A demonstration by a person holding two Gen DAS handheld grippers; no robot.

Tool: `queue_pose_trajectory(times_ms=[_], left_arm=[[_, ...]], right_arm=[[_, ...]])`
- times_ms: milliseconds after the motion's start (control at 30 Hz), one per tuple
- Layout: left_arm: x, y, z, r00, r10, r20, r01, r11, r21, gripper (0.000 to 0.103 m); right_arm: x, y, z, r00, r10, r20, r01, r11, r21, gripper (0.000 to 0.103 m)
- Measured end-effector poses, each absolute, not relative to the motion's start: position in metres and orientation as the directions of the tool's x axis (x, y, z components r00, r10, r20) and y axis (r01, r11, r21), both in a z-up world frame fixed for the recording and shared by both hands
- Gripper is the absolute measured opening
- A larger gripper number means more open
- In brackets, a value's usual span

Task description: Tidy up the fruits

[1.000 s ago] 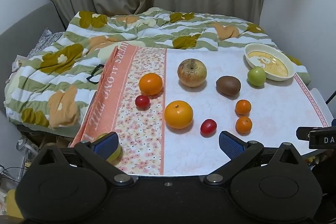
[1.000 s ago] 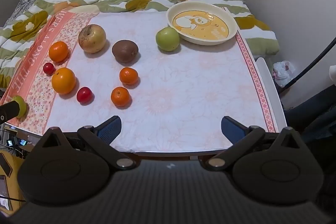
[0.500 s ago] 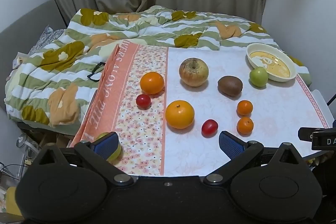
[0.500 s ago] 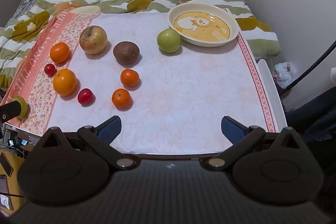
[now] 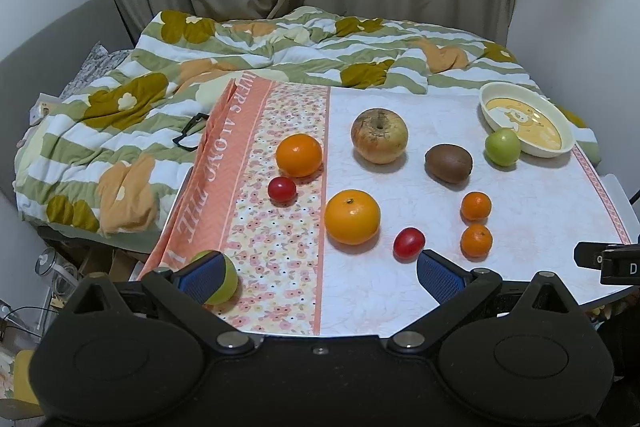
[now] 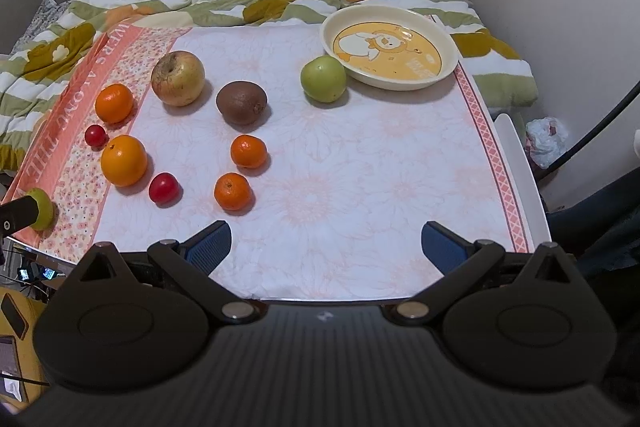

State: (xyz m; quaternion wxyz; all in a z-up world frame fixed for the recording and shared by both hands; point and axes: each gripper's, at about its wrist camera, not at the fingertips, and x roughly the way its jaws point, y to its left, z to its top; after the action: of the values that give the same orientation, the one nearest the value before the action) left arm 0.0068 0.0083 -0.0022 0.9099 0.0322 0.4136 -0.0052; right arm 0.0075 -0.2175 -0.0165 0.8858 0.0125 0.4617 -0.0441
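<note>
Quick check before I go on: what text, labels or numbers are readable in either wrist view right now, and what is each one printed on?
"WERS ALONG THE": white letters along the tablecloth's orange border, first word cut off by a fold.
"D": lone white letter on the black device at the right edge, rest out of frame.
Yellow plate: small print beside the cartoon, too blurred to read.

You see a smooth printed tablecloth (image 6: 360, 163) with a dull sheen, a glossy glazed plate (image 6: 400, 83), shiny-skinned tomatoes (image 6: 163, 187), dimpled oranges (image 5: 352, 216), a fuzzy matt kiwi (image 6: 241, 102), a soft quilted blanket (image 5: 280, 43) and your grippers' ribbed blue rubbery pads (image 6: 440, 245).
</note>
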Motion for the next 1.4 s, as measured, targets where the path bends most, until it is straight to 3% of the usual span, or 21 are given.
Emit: queue_pose_trajectory(times_ms=[1400], left_arm=[[0.0091, 0.0087, -0.0017, 0.659, 0.019, -0.752, 0.036, 0.998, 0.057, 0.103]], right_arm=[[0.009, -0.2179, -0.0175, 0.57, -0.063, -0.819, 0.094, 0.995, -0.011, 0.103]])
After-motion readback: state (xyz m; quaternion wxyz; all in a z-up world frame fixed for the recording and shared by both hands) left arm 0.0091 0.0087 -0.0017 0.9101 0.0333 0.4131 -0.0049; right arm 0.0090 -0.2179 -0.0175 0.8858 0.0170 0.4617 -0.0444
